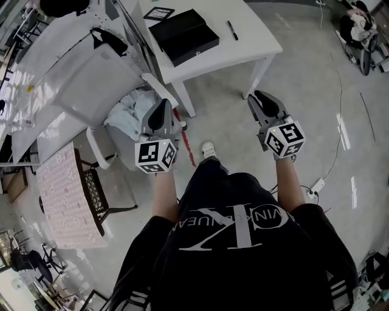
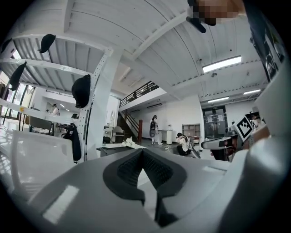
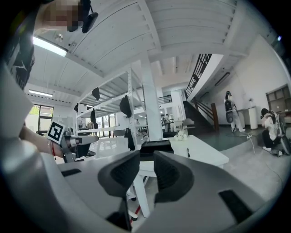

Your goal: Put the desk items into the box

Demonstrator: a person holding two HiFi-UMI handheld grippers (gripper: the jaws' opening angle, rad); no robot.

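A black box lies on the white desk at the top of the head view, with a black pen to its right and a small dark-framed card behind it. Both grippers are held in the air in front of the person, well short of the desk. My left gripper has its jaws touching at the tips and holds nothing. My right gripper shows a narrow empty gap between its jaws. It points at the box and the desk.
A white chair with pale cloth on its seat stands left of the desk, just ahead of my left gripper. A patterned table is at the left. Cables and a power strip lie on the floor at the right.
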